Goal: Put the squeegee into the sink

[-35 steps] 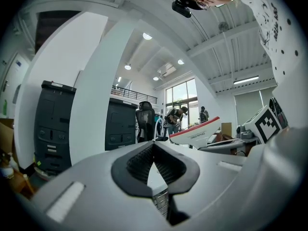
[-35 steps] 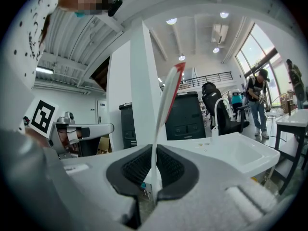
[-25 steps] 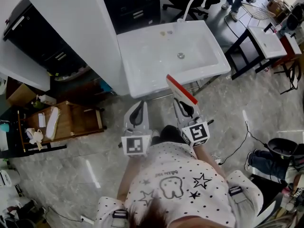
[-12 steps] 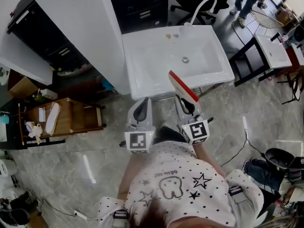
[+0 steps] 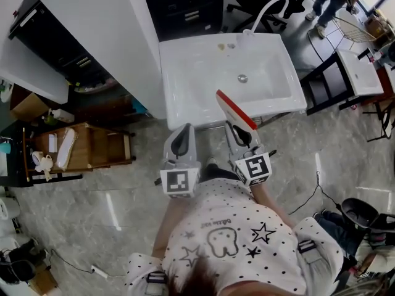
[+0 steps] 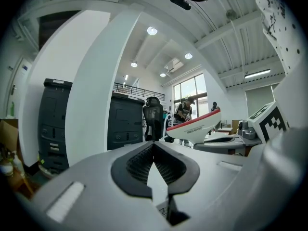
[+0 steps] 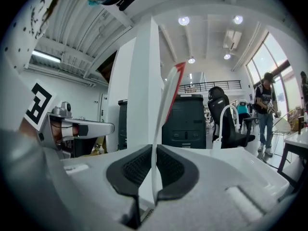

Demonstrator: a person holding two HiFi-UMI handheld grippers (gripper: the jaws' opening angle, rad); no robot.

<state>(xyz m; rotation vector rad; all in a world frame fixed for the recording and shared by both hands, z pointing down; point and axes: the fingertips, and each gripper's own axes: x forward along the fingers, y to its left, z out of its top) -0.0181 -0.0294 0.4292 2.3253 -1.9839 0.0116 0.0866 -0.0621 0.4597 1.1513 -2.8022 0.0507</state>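
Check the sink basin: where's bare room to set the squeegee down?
The sink basin is bare but for the drain. Widest patch: between left wall and drain; a smaller one between drain and right wall. Crowded only on the back rim, by the faucet and two small items. The right gripper holds the squeegee near the front rim.

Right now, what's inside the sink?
Only the drain shows in the sink; the white basin otherwise looks bare. The squeegee overlaps the near rim in the head view and covers a small strip there, so that part can't be checked.
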